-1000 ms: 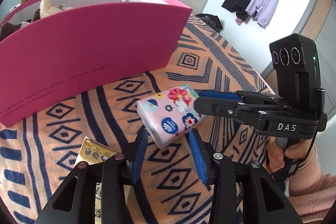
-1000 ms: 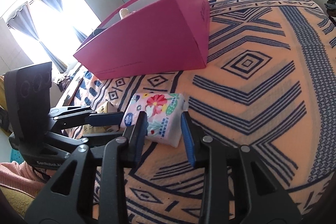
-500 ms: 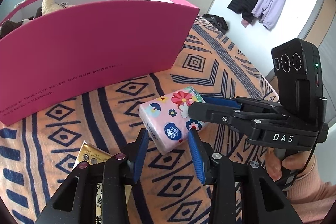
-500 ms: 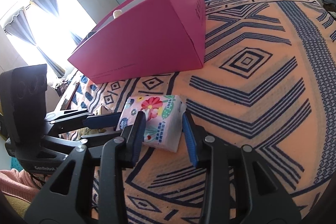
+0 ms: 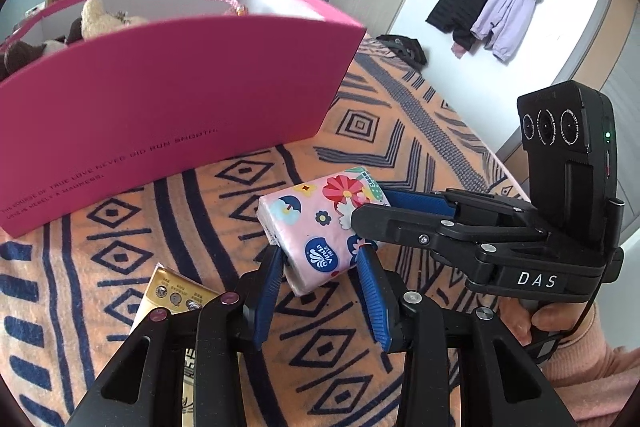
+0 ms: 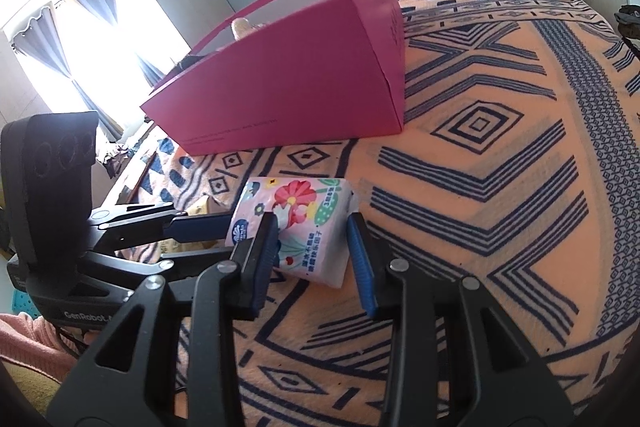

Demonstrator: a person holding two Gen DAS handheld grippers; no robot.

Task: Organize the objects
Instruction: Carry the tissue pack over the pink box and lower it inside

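A pink flowered tissue pack (image 5: 316, 227) hangs just above the orange patterned blanket (image 5: 120, 255), gripped from both ends. My left gripper (image 5: 319, 253) is shut on its near end, a blue pad pressing each side. My right gripper (image 5: 370, 205) comes in from the right and clamps the far end. In the right wrist view the tissue pack (image 6: 304, 223) sits between the pads of my right gripper (image 6: 312, 221), and my left gripper (image 6: 229, 237) reaches it from the left. A tall open pink box (image 5: 160, 99) stands behind on the bed.
Plush toys (image 5: 96, 17) lie inside the pink box (image 6: 300, 87). A gold packet (image 5: 176, 297) lies on the blanket by my left fingers. A hand in a pink sleeve (image 5: 536, 327) holds the right gripper. Coats (image 5: 492, 7) hang on the far wall. Open blanket (image 6: 500, 187) spreads to the right.
Both grippers keep their hold on the tissue pack. The pack has tilted slightly and sits a little deeper between the left pads; the hands have barely shifted.
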